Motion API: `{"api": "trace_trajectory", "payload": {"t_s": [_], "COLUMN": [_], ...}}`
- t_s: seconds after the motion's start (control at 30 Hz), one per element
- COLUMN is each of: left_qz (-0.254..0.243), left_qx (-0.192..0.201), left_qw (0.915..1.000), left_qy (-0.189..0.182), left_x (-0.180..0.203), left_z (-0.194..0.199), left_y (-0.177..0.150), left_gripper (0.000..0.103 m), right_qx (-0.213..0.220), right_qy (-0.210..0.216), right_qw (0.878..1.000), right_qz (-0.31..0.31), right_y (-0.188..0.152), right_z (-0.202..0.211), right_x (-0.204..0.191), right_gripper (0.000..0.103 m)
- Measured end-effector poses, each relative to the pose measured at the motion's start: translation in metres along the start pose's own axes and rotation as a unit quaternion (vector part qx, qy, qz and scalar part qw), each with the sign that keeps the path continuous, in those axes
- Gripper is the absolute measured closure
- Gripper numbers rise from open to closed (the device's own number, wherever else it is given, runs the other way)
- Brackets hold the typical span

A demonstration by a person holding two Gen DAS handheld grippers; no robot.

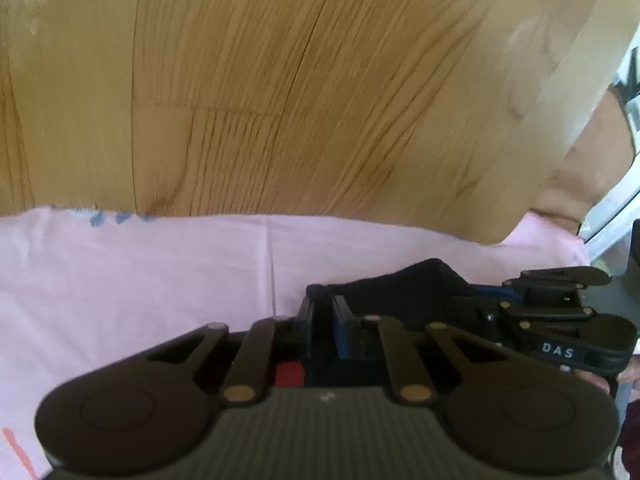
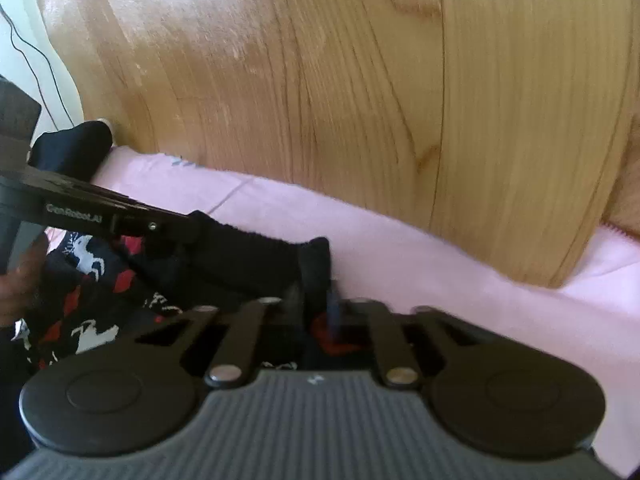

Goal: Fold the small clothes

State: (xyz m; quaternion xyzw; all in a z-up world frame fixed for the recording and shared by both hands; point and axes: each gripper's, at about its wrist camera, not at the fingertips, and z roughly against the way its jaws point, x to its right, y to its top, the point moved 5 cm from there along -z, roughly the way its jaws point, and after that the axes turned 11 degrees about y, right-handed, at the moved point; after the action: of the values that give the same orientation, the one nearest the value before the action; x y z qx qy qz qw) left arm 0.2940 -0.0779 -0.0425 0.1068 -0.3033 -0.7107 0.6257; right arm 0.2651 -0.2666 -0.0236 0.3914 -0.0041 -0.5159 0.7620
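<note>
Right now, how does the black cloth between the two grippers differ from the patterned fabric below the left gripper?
The black cloth is plain, with a ribbed edge; the patterned fabric carries white animals and red shapes. The black cloth is pinched at its ends by the left gripper and the right gripper and spans between them over the pink sheet; the patterned fabric is in neither gripper. Both are dark-based textiles.

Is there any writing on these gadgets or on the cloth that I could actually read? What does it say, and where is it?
"DAS": white letters on the black arm of the other claw, seen from the left wrist camera.
"GenRobot.AI": pale letters on the black side plate of the other claw, seen from the right wrist camera; slightly blurred.
Small blue marks on the pink cloth near its far edge: too blurred to read.
</note>
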Motion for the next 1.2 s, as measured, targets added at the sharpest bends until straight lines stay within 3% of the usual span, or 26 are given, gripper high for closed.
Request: {"api": "trace_trajectory", "payload": {"t_s": [0.13, 0.27, 0.57, 0.7, 0.87, 0.97, 1.0, 1.03, 1.1, 1.2], "left_qz": [0.001, -0.020, -0.036, -0.020, -0.019, -0.022, -0.025, -0.028, -0.027, 0.010], "left_qx": [0.048, 0.091, 0.173, 0.155, 0.100, 0.089, 0.090, 0.096, 0.125, 0.167], "left_qw": [0.9988, 0.9951, 0.9816, 0.9841, 0.9929, 0.9943, 0.9939, 0.9932, 0.9898, 0.9852], "left_qy": [-0.012, -0.033, -0.073, -0.084, -0.060, -0.055, -0.058, -0.061, -0.062, -0.036], "left_x": [0.003, 0.022, 0.046, 0.046, 0.045, 0.043, 0.041, 0.040, 0.034, 0.010], "left_z": [0.044, 0.103, 0.217, 0.232, 0.205, 0.205, 0.210, 0.217, 0.234, 0.255], "left_y": [0.003, -0.021, -0.145, -0.204, -0.266, -0.283, -0.283, -0.282, -0.279, -0.266], "left_gripper": [0.094, 0.094, 0.094, 0.094, 0.093, 0.089, 0.085, 0.082, 0.071, 0.050], "right_qx": [0.046, 0.094, 0.142, 0.152, 0.155, 0.158, 0.156, 0.147, 0.131, 0.162], "right_qy": [0.006, 0.014, -0.007, -0.032, -0.057, -0.061, -0.061, -0.056, -0.022, -0.003], "right_qw": [0.999, 0.995, 0.986, 0.985, 0.986, 0.986, 0.986, 0.987, 0.991, 0.987], "right_qz": [0.003, 0.033, 0.088, 0.073, 0.018, -0.002, 0.003, 0.006, 0.011, 0.022], "right_y": [0.000, -0.014, -0.118, -0.180, -0.238, -0.247, -0.247, -0.242, -0.240, -0.237], "right_z": [0.049, 0.118, 0.225, 0.244, 0.217, 0.207, 0.209, 0.208, 0.215, 0.245], "right_x": [-0.019, -0.065, -0.169, -0.189, -0.198, -0.202, -0.203, -0.200, -0.201, -0.203], "right_gripper": [0.091, 0.091, 0.091, 0.091, 0.091, 0.088, 0.084, 0.073, 0.062, 0.063]}}
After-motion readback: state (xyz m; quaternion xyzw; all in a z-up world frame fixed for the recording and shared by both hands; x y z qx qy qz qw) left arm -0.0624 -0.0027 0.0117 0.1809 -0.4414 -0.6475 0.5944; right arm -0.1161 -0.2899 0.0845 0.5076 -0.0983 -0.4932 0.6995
